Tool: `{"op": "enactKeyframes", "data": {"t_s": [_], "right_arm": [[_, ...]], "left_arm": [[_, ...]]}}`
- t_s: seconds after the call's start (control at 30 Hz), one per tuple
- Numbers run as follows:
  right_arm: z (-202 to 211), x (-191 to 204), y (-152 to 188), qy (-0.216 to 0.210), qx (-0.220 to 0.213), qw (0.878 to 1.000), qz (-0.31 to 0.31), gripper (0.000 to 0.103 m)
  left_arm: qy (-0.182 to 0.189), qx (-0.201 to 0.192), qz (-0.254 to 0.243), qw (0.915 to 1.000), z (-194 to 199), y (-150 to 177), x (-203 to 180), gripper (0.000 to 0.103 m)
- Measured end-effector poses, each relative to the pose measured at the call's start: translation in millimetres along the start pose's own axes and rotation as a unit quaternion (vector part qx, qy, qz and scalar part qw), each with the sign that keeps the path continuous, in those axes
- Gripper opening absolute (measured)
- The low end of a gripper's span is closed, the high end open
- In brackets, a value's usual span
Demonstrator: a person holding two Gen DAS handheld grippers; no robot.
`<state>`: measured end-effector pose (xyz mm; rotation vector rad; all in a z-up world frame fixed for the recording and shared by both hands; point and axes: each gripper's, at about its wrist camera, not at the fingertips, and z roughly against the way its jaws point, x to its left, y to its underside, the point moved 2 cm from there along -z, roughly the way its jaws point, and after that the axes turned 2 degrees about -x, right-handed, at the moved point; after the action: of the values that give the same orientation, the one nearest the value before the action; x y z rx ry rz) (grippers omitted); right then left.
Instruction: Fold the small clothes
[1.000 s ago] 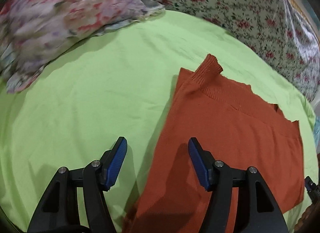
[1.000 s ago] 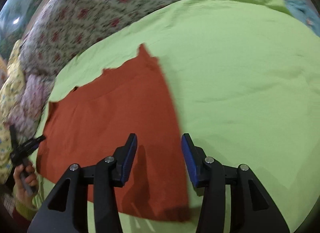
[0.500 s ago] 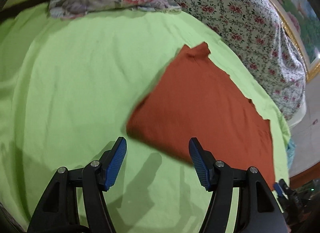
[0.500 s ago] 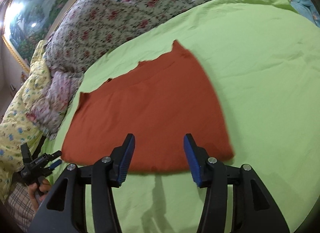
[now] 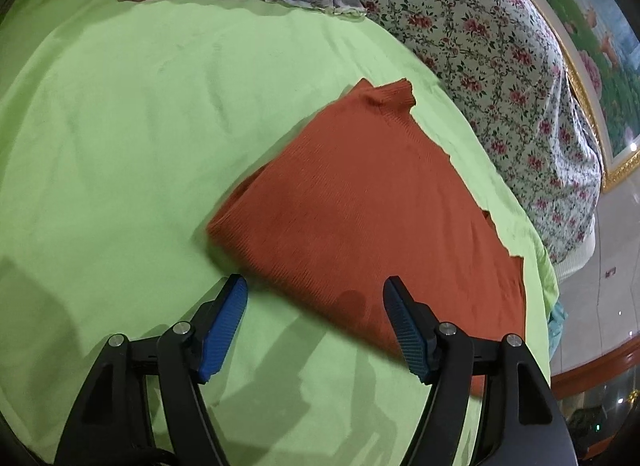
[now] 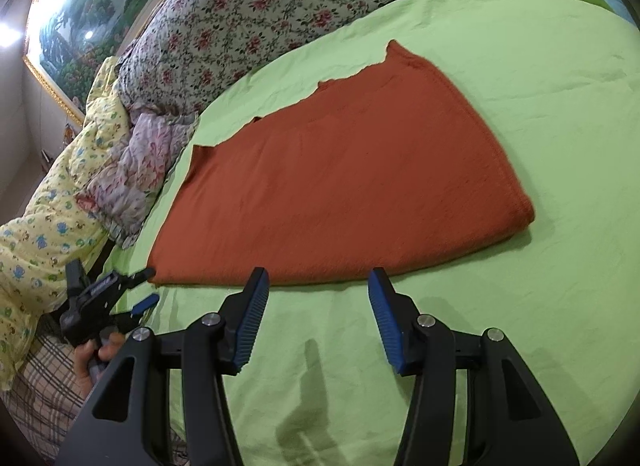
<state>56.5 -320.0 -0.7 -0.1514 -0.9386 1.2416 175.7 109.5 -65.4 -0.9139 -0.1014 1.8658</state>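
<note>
the orange sweater [image 5: 360,205] lies folded on the green sheet [image 5: 120,125]. left gripper [image 5: 316,324], jaws just widened, and right gripper [image 6: 316,316] hang empty near its edge; grabbing one layer could undo the fold.

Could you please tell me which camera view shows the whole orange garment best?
The right wrist view: the orange garment lies entirely in frame on the green sheet, all edges visible. In the left wrist view, a finger covers its near corner.
</note>
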Motion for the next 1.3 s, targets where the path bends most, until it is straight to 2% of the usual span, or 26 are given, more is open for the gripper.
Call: {"op": "enactKeyframes", "data": {"t_s": [0.3, 0.37, 0.4, 0.43, 0.47, 0.5, 0.63, 0.73, 0.83, 1.0, 1.1, 1.17, 1.2, 1.3], "right_arm": [[2, 10, -1, -0.008, 0.001, 1.000, 0.014, 0.053], [3, 9, -3, -0.009, -0.002, 1.000, 0.010, 0.053], [3, 8, -4, -0.010, -0.003, 1.000, 0.009, 0.053], [2, 6, -6, -0.009, -0.004, 1.000, 0.007, 0.053], [2, 4, -7, -0.009, -0.005, 1.000, 0.005, 0.053], [2, 2, -8, -0.009, -0.005, 1.000, 0.002, 0.053], [1, -11, -12, -0.009, -0.008, 1.000, -0.015, 0.053], [6, -22, -20, -0.006, -0.016, 1.000, -0.024, 0.053], [14, -36, -31, -0.005, -0.026, 0.999, -0.032, 0.053], [26, -57, -57, -0.014, -0.045, 0.998, -0.045, 0.053], [24, -68, -76, -0.032, -0.044, 0.997, -0.050, 0.053], [15, -70, -87, -0.043, -0.029, 0.997, -0.050, 0.053], [7, -68, -93, -0.050, -0.019, 0.997, -0.048, 0.053], [-15, -62, -107, -0.070, 0.007, 0.997, -0.041, 0.056]], "left_arm": [[-0.014, -0.027, -0.008, 0.9995, -27, -21, -17, 0.074], [-0.016, -0.030, -0.023, 0.9991, -30, -24, -25, 0.064], [-0.014, -0.029, -0.030, 0.9990, -31, -24, -27, 0.041], [-0.013, -0.023, -0.039, 0.9989, -34, -26, -31, 0.028], [-0.015, -0.025, -0.043, 0.9986, -34, -26, -34, 0.026], [-0.018, -0.032, -0.052, 0.9980, -33, -26, -39, 0.018], [-0.022, -0.058, -0.107, 0.9923, -20, -25, -72, 0.012], [0.003, -0.075, -0.158, 0.9846, -6, -18, -112, 0.009], [0.027, -0.075, -0.223, 0.9715, -1, 4, -163, 0.009], [0.053, -0.048, -0.318, 0.9452, -21, 66, -228, 0.009], [0.050, -0.015, -0.354, 0.9338, -49, 104, -244, 0.009], [0.021, -0.011, -0.385, 0.9225, -65, 126, -247, 0.009], [0.014, -0.013, -0.393, 0.9194, -67, 132, -247, 0.009], [0.014, -0.013, -0.397, 0.9178, -68, 134, -243, 0.009]]}}
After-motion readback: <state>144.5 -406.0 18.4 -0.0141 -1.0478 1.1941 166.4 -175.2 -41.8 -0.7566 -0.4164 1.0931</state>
